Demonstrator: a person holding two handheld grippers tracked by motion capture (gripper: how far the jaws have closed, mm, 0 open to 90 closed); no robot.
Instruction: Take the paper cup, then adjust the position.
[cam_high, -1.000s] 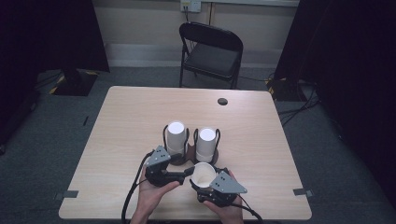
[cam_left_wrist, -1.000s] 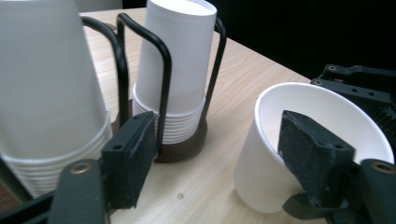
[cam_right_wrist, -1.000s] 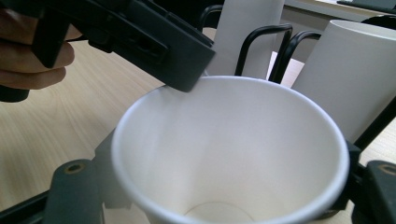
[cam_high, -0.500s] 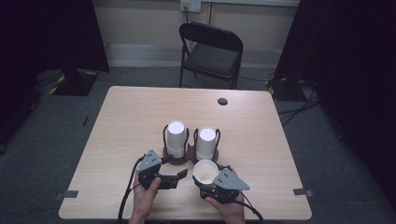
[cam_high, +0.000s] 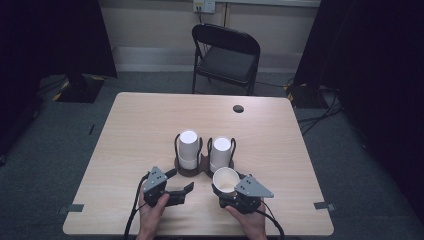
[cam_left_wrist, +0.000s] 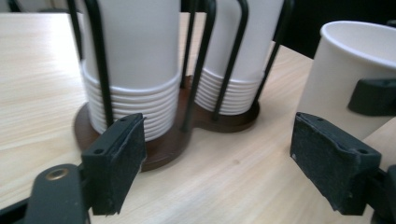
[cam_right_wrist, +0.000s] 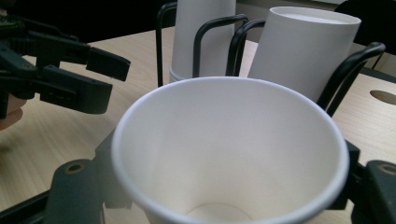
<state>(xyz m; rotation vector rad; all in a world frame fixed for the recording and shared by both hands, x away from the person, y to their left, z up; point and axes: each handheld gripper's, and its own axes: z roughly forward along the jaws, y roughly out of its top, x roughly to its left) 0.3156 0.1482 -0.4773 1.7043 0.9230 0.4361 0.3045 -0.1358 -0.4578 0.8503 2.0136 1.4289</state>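
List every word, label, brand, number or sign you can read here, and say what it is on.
None: no readable text.
The paper cup in the right gripper, the two cup stacks in the wire rack, the open left gripper and the table are all unmarked.

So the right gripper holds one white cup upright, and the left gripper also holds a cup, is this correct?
Not quite. The left gripper holds nothing: the left gripper view shows its jaws wide apart over bare table. The right gripper does hold one white cup upright.
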